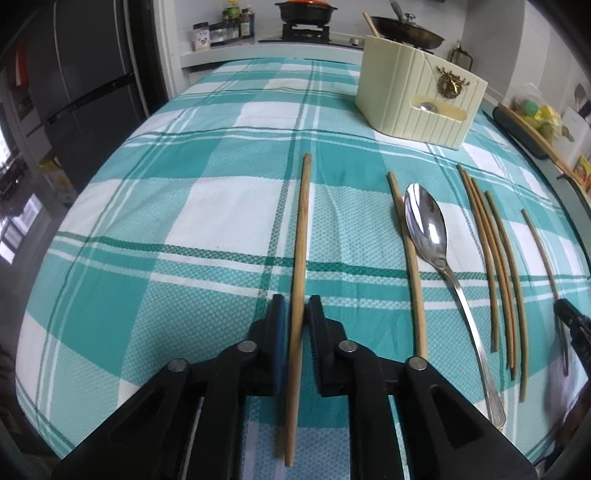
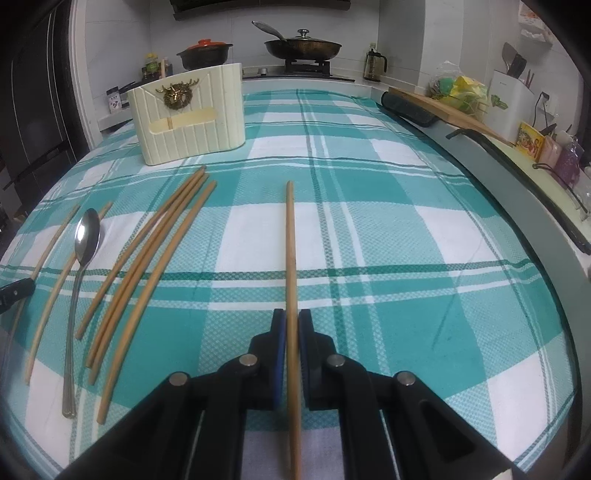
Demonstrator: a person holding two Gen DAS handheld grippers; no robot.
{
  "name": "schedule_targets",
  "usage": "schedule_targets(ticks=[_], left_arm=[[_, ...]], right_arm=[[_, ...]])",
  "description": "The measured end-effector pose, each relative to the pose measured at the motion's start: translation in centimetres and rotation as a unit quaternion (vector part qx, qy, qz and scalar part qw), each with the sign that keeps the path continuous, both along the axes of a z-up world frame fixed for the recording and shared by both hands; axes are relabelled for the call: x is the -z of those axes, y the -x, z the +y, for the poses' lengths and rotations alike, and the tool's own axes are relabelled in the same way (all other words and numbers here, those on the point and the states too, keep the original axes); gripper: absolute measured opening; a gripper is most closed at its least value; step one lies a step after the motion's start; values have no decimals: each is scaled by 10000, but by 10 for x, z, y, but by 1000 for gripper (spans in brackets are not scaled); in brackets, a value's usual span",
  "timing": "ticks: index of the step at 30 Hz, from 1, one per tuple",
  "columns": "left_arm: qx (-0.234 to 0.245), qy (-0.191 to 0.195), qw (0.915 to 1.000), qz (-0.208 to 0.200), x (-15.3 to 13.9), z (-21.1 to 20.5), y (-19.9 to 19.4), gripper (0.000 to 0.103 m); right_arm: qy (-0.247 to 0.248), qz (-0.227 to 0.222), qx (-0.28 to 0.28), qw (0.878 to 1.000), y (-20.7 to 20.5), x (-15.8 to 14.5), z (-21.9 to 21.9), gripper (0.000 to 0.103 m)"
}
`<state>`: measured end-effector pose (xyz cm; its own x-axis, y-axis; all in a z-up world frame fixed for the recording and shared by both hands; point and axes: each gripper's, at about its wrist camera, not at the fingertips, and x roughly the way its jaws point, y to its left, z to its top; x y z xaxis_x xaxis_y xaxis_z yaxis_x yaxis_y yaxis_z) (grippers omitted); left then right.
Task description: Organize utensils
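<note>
Left tongs closed on one chopstick, clamped near its thick end, tip pointing away over the bench. Right tongs likewise closed on another chopstick, gripped near the back end, shaft running straight ahead. Cannot tell whether either stick is lifted clear of the cloth or just resting on it.

Between the two grips, still loose on the bench: spoon lying bowl-up, handle toward the near edge — one chopstick just beside it on its left, touching or nearly so. Right of the spoon, a cluster of three or four chopsticks roughly parallel, some touching; exact count unclear from the left view, right view shows four. In the right view one more thin stick at far left, close to the left tongs' tip — probably the held one.

Further back, cream holder upright on the bench, well apart from the loose pieces. One stick standing up behind its far corner; something shiny showing in the front slot — possibly a spoon bowl, not certain.

Progress judged early: at most a couple of pieces in the holder, two in hand, about five chopsticks plus a spoon left. Next likely — carry both held sticks forward to the holder.
</note>
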<state>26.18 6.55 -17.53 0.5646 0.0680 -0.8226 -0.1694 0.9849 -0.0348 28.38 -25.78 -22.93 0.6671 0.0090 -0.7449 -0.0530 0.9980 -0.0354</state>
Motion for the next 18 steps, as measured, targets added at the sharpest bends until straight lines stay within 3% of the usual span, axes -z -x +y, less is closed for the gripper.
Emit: schedule_targets(ticks=[2, 3, 5, 10, 18], left_arm=[[97, -69, 9999, 21, 1, -1, -1, 72], [106, -94, 9999, 23, 2, -1, -2, 78], [180, -164, 9997, 61, 6, -2, -4, 83], [97, -274, 9994, 175, 10, 5, -12, 103], [247, -209, 9992, 227, 12, 7, -15, 103]], right_arm=[[-82, 1, 2, 10000, 1, 0, -4, 9], [-105, 2, -14, 9999, 1, 0, -5, 10], [-91, 31, -87, 9999, -1, 0, -6, 11], [-41, 130, -443, 9989, -2, -1, -2, 26], [15, 79, -638, 9979, -4, 1, -2, 34]])
